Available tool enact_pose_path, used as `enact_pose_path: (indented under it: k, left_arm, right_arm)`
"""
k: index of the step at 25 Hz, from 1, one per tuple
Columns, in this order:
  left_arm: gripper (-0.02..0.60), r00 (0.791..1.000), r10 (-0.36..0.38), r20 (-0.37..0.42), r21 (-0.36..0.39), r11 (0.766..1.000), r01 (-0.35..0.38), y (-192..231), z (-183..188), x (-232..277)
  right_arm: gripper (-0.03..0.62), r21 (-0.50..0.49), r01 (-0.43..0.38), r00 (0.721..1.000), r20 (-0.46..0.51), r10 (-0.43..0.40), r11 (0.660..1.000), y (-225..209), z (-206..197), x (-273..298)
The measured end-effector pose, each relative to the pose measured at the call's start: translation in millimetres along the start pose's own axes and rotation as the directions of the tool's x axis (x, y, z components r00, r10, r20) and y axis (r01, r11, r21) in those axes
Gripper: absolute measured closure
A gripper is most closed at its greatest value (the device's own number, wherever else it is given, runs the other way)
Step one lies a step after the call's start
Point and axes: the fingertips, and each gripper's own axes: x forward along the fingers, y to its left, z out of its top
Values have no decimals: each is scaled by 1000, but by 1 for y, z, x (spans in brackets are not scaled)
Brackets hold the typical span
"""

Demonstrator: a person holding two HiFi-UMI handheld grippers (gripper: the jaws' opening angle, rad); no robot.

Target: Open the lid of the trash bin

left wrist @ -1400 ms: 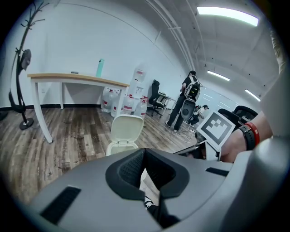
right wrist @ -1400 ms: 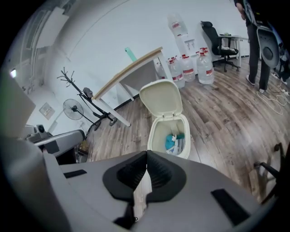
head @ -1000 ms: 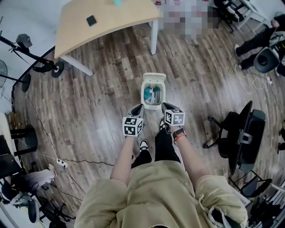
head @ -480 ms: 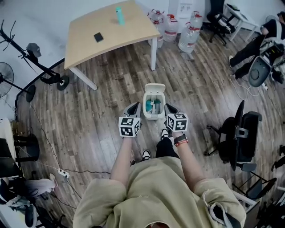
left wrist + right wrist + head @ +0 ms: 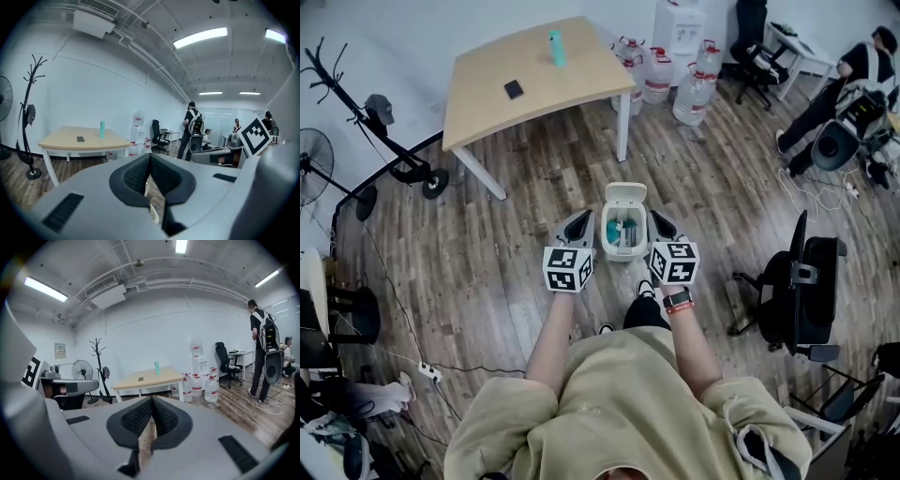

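Trash bin [image 5: 623,246] stands on the floor [image 5: 506,262] just ahead of the person's feet. Its lid [image 5: 625,195] is tipped up and back, contents showing. Left gripper [image 5: 579,223] and right gripper [image 5: 661,223] flank it, each with jaws pressed together and holding nothing. Judgement: opening looks done, so the grippers are held clear.

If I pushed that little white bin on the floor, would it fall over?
It would probably move easily: the trash bin looks small and plastic, so likely light. Its lid stands open at the far side, which may pull it that way. The wooden floor looks smooth, so it might slide before toppling.
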Motion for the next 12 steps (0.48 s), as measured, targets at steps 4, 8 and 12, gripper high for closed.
enact_pose_path:
  k: [4,8,12]
  left_arm:
    - [558,999,-11,52,12,1000,11,-11,18,-11]
    - [558,995,-15,103,28,1000,12,-20,36,-22]
    - [558,986,-25,162,30,999,21,-30,54,-36]
  right_arm:
    - [580,-6,-5,997,74,6,1000,8,25,-18]
    - [580,-26,3,990,138,0,1000,13,49,-36]
    - [580,-45,21,984,175,-13,999,17,64,-54]
